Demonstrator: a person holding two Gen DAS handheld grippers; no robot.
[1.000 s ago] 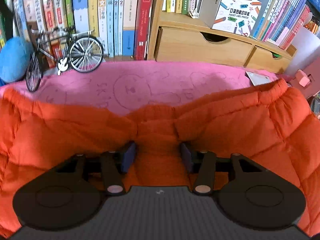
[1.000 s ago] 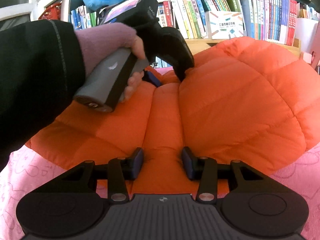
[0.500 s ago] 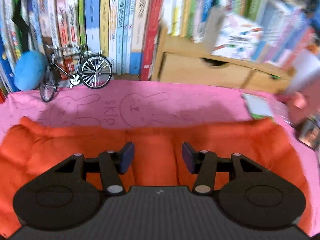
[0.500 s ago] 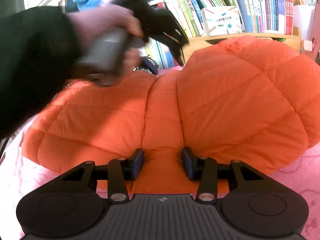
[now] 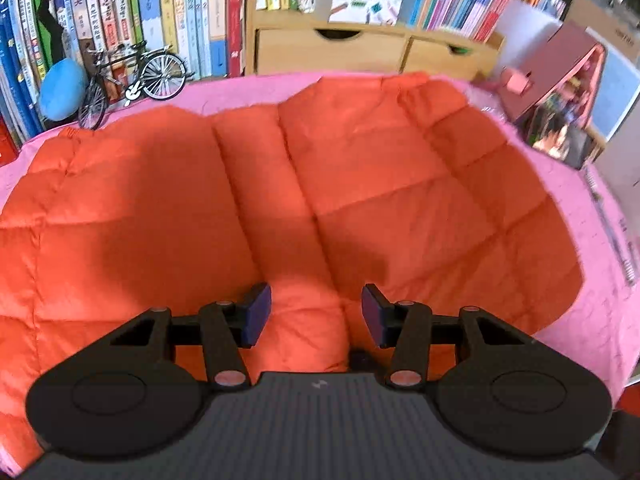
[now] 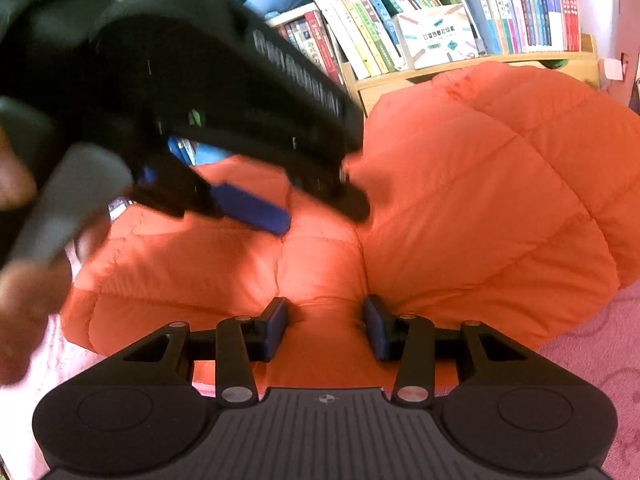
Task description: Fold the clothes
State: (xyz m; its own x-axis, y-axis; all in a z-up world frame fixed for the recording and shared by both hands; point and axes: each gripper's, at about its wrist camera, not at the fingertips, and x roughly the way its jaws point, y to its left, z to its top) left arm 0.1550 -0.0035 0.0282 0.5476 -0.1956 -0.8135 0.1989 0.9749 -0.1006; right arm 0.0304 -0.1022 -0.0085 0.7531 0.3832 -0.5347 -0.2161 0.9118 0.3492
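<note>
One orange puffer jacket [image 5: 360, 184], two claws (left [image 5: 316, 314], right [image 6: 325, 328]), one toy bicycle [image 5: 132, 80].

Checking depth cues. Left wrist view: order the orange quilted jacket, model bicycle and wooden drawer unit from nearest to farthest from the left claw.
1. Orange quilted puffer jacket, directly under and ahead of the left claw.
2. Small black model bicycle, far left, at the pink cloth's back edge.
3. Light wooden drawer unit, centre back, under the books.

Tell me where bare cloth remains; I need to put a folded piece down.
Free: the pink cloth right of the orange jacket, and a narrow strip between the jacket and the toy bicycle. Crowded: the back edge along the books and wooden drawers.
</note>
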